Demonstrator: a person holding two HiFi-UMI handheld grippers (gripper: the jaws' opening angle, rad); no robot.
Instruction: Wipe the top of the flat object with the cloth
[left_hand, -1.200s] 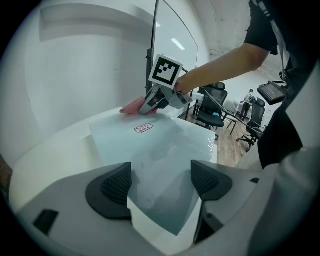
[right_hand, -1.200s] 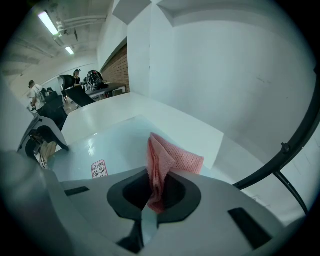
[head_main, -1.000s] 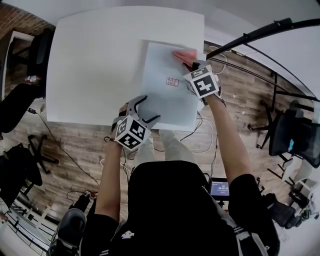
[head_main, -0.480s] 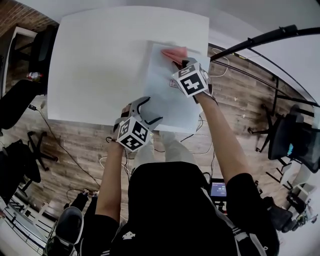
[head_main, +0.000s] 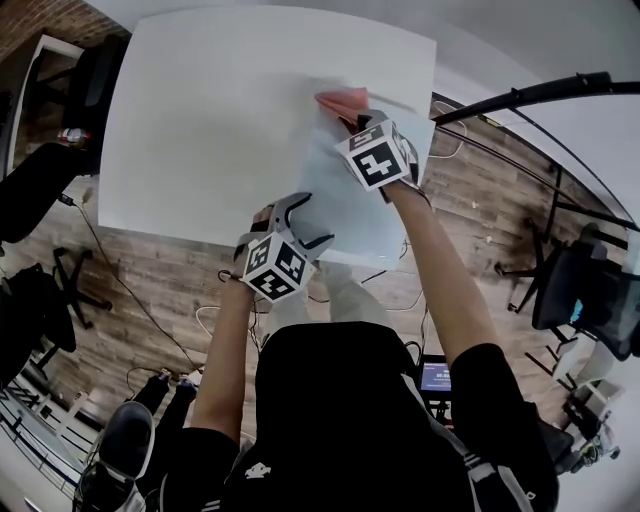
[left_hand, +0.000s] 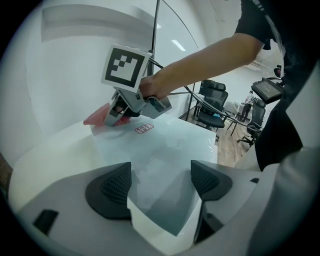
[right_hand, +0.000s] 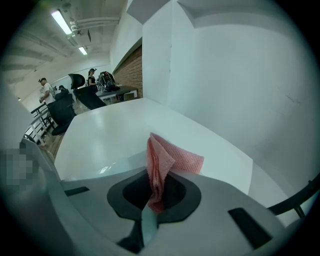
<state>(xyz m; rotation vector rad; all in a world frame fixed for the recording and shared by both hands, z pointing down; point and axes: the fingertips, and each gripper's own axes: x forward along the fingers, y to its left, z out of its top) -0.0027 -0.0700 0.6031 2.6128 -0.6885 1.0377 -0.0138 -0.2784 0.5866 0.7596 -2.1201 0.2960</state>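
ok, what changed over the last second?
The right tool, shut on the pink cloth, slid left along the far part of the pale sheet, towards its far-left corner, dragging the cloth over it. Unchanged: the grip on the cloth, and the left tool, open astride the sheet's near corner on the white table.

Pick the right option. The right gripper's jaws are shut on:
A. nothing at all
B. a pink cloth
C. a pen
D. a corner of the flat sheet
B: in the right gripper view, the right gripper has its jaws closed on the pink cloth, whose folded end sticks out ahead of them.
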